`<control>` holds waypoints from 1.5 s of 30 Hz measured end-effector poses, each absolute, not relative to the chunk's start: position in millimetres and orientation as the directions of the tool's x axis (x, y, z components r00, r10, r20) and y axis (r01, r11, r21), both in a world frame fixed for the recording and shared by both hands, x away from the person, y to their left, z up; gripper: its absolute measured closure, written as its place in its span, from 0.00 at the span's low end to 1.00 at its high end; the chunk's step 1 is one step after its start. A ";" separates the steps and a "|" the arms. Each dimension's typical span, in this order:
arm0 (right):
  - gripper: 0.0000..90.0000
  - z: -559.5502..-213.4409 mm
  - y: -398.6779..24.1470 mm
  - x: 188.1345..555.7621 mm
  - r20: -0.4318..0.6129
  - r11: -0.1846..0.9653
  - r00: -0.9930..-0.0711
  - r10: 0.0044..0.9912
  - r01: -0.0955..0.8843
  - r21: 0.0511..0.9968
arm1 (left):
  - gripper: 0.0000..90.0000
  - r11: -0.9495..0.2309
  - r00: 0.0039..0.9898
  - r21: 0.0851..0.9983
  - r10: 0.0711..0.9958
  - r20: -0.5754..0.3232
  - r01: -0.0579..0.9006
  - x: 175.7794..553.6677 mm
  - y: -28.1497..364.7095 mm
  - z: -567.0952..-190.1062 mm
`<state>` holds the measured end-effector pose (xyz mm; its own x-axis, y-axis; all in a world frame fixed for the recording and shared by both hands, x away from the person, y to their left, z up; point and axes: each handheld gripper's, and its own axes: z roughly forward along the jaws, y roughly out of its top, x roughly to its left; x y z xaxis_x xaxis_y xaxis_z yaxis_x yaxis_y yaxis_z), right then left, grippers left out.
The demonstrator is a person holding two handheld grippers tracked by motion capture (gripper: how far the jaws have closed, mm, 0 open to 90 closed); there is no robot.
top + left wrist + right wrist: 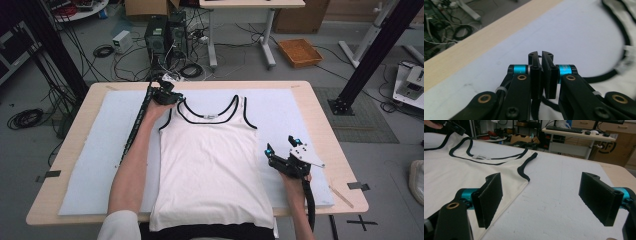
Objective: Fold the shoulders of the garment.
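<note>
Now: tank top (210, 165) flat on desk pad (90, 165). Left tool (167, 97) clamped on its left strap (172, 107); right tool (282, 150) gapes beside the side hem. Lift evenly, avoid dragging.

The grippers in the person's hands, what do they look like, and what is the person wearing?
Both are black metal. The left gripper has flat black jaws, bright blue cylinders beside them, brass-coloured rings on its linked bars and white zip ties. The right gripper has the same blue bits, wide black jaws with rough faces, and a grey three-cornered plate on top. A black cable trails from each. A white sleeve covers the left upper arm.
</note>
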<state>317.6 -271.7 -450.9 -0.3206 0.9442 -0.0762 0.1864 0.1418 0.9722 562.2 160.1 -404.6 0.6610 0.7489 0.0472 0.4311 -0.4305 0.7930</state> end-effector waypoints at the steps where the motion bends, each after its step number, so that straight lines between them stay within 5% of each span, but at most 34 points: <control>1: 0.21 -450.9 -271.6 317.5 -0.077 0.143 -0.322 0.944 0.186 0.972 | 0.95 -0.424 0.667 0.803 0.743 0.044 0.418 557.0 158.5 -402.9; 20: 0.21 -451.2 -271.5 317.0 -0.080 0.143 -0.317 0.945 0.181 0.973 | 0.95 -0.459 0.787 0.799 0.616 -0.030 0.389 443.4 143.9 -404.5; 45: 0.21 -451.2 -271.0 316.4 -0.087 0.150 -0.321 0.943 0.175 0.973 | 0.95 -0.486 0.862 0.806 0.503 -0.060 0.339 361.8 147.7 -436.7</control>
